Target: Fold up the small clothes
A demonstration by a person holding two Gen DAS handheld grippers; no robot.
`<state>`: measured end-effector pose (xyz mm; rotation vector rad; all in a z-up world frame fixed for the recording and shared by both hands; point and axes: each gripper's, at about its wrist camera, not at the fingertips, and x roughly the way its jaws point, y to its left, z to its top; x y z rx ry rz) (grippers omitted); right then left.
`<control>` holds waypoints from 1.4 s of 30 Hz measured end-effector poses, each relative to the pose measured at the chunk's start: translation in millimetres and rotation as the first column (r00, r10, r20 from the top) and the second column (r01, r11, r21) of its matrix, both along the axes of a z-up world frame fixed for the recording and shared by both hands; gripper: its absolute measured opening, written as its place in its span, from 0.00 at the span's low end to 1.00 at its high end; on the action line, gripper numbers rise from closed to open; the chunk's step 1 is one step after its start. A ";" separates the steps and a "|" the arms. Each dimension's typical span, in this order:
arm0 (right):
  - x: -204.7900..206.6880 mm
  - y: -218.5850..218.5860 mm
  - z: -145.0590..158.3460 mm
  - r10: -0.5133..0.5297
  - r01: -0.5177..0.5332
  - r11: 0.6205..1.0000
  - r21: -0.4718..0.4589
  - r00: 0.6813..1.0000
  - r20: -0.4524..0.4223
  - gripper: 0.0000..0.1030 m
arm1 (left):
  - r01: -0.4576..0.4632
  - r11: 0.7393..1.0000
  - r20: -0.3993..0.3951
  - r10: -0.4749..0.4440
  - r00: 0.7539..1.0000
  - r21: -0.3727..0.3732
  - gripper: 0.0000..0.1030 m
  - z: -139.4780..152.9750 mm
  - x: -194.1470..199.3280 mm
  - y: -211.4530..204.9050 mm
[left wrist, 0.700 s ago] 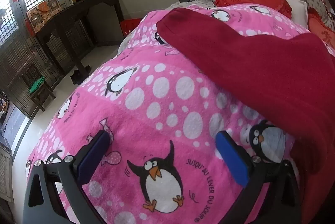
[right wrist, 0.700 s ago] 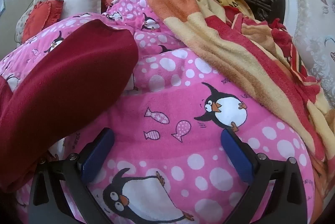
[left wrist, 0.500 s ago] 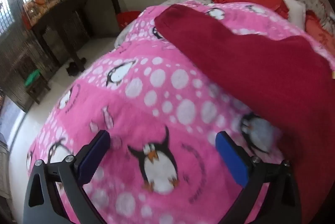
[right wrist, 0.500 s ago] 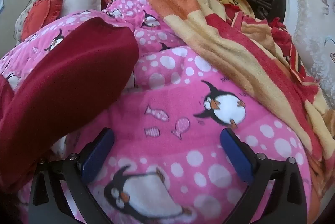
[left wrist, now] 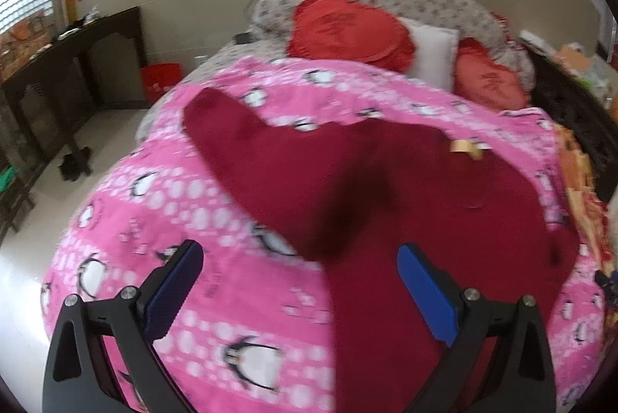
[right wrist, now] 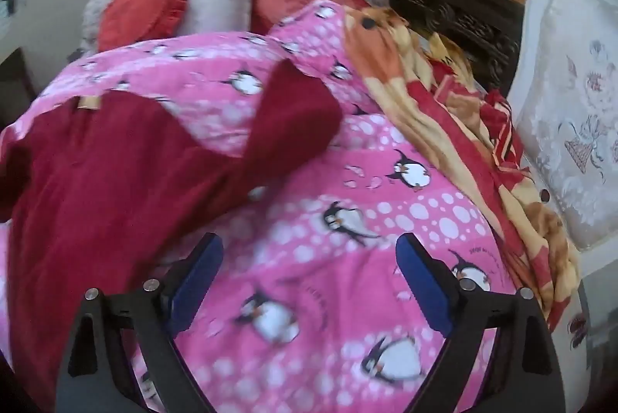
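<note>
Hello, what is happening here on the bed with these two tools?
A person holds a two-finger gripper in each hand above a dark red garment that lies spread, sleeves out, on a pink penguin blanket. The left gripper and the right gripper both have their jaws wide open and grip nothing. The garment is not yet folded. Red cushions and an orange striped blanket lie further back on the bed.

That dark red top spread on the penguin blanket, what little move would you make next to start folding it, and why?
Probably lower the left gripper onto the near sleeve of the dark red top and close on it. Both sets of jaws stand open and empty, the right gripper over bare penguin blanket. The top lies unfolded, sleeves splayed out, so a sleeve likely needs bringing in first.
</note>
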<state>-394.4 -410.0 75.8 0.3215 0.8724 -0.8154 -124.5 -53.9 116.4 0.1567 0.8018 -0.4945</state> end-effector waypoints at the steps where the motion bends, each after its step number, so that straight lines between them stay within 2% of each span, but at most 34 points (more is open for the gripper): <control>1: -0.8 7.9 5.9 0.015 -0.015 1.000 -0.001 1.000 0.002 0.68 | 0.013 1.000 -0.001 -0.013 1.000 -0.006 0.99 3.2 -6.1 -4.7; 9: -2.6 50.4 34.4 0.068 -0.068 0.998 -0.008 0.997 0.036 0.68 | 0.090 0.996 0.022 -0.089 0.996 -0.009 1.00 17.9 -37.9 -29.6; 20: 33.3 78.1 49.2 0.126 -0.128 0.992 0.021 0.989 0.078 0.68 | 0.106 0.994 0.005 -0.106 0.994 0.019 0.99 12.2 -41.0 -36.0; 27: 64.8 90.1 49.7 0.162 -0.165 0.986 0.023 0.984 0.077 0.68 | 0.098 0.995 -0.012 -0.097 0.995 0.015 0.99 4.4 -36.1 -39.3; 33: 82.0 93.3 45.1 0.179 -0.182 0.983 0.033 0.981 0.074 0.68 | 0.095 0.995 -0.012 -0.094 0.995 0.042 0.99 -3.6 -32.9 -46.9; 42: 100.6 94.8 38.1 0.196 -0.199 0.979 0.051 0.979 0.064 0.68 | 0.077 0.996 -0.033 -0.076 0.997 0.035 0.99 -13.1 -22.5 -46.9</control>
